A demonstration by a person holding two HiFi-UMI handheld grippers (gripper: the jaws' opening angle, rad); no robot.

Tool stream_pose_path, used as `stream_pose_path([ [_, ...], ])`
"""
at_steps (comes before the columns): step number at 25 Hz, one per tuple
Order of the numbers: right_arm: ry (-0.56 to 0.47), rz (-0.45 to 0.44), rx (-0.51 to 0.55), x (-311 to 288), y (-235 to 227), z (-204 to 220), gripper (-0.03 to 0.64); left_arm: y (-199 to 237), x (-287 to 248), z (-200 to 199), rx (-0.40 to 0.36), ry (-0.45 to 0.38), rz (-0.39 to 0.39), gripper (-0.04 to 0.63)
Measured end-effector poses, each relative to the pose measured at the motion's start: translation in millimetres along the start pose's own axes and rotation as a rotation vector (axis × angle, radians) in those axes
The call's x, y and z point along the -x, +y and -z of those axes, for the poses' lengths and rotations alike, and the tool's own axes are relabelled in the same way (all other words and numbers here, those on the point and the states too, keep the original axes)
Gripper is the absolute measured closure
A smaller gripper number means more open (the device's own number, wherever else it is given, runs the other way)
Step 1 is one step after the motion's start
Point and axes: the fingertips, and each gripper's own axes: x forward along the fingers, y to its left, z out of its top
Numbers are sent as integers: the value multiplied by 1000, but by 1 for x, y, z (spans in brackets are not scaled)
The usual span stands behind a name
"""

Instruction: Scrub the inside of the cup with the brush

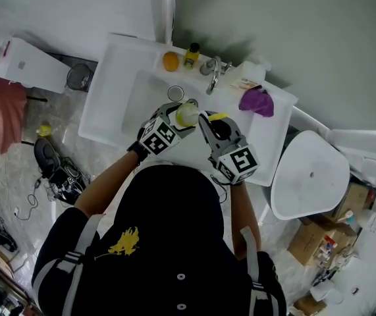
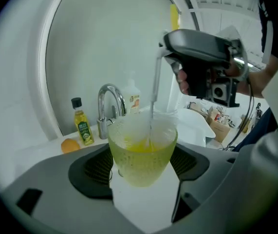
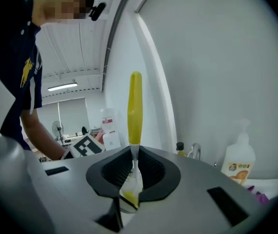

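A translucent yellow-green cup (image 2: 141, 152) stands upright between the pads of my left gripper (image 2: 141, 167), which is shut on its sides. In the head view the cup (image 1: 187, 113) hangs over the sink's front part. My right gripper (image 3: 131, 179) is shut on the clear shaft of a brush (image 3: 135, 108) whose yellow handle sticks up above the jaws. The brush shaft (image 2: 154, 89) runs straight down from the right gripper (image 2: 202, 52) into the cup, and its head shows as a yellow blur at the cup's bottom. The right gripper (image 1: 207, 119) sits just right of the cup.
A white sink (image 1: 118, 104) with a drain (image 1: 175, 93) and a chrome faucet (image 1: 213, 71) lies below. On its back ledge are an orange (image 1: 170, 61), a small oil bottle (image 1: 191, 54), a purple cloth (image 1: 257, 101) and a soap bottle (image 3: 238, 160). A white seat (image 1: 309, 176) stands to the right.
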Motion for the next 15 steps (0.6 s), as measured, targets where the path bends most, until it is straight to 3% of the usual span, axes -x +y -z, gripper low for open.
stream_pose_path([
  [3, 36, -9, 94, -14, 34, 8, 557, 1, -6, 10, 3, 37, 0, 219],
  [8, 114, -74, 233, -40, 66, 15, 554, -31, -13, 25, -83, 68, 54, 219],
  [11, 101, -59, 188, -42, 46, 6, 558, -41, -9, 12, -137, 22, 49, 219],
  [15, 28, 5, 26, -23, 9, -6, 558, -42, 0, 6, -142, -46, 28, 219],
])
